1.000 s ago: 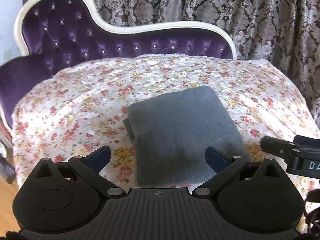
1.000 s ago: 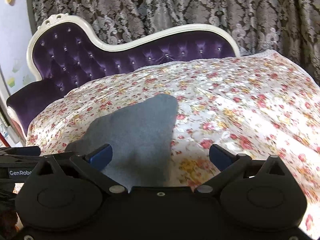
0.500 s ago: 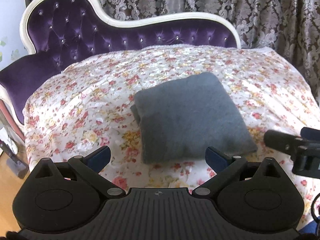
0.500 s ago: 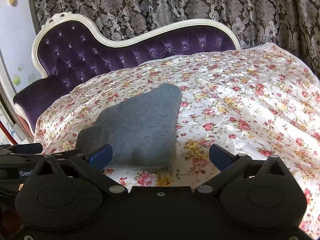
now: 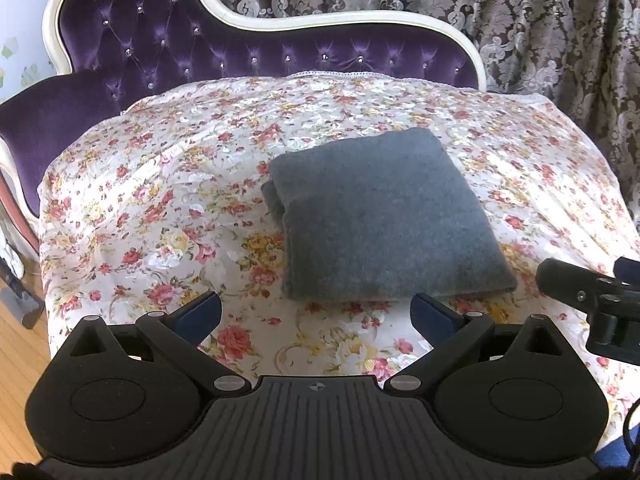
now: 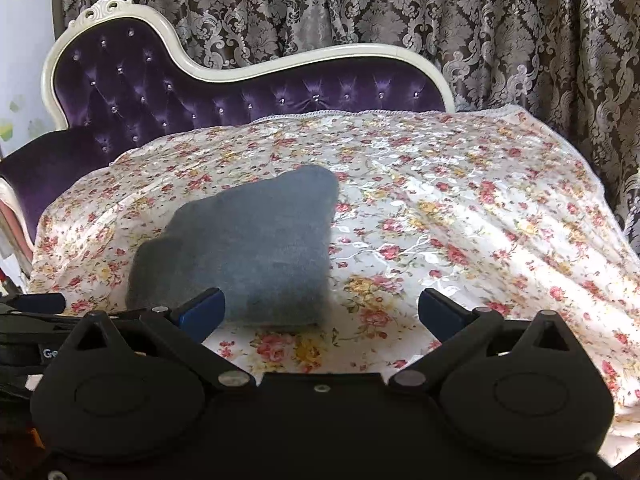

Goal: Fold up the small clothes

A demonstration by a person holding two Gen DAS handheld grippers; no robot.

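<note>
A grey garment (image 5: 384,216) lies folded into a neat square on the floral cloth (image 5: 160,208). It also shows in the right wrist view (image 6: 248,252), left of centre. My left gripper (image 5: 316,312) is open and empty, held just short of the garment's near edge. My right gripper (image 6: 320,308) is open and empty, near the garment's near right corner. The right gripper's body (image 5: 592,300) shows at the right edge of the left wrist view. The left gripper's body (image 6: 32,320) shows at the left edge of the right wrist view.
The floral cloth covers a purple tufted chaise with a white frame (image 5: 280,24). Patterned curtains (image 6: 400,8) hang behind it. Wooden floor (image 5: 16,360) lies to the left, below the chaise edge.
Both grippers have pulled back toward me from the garment. The garment lies still and now sits farther ahead of the fingers.
</note>
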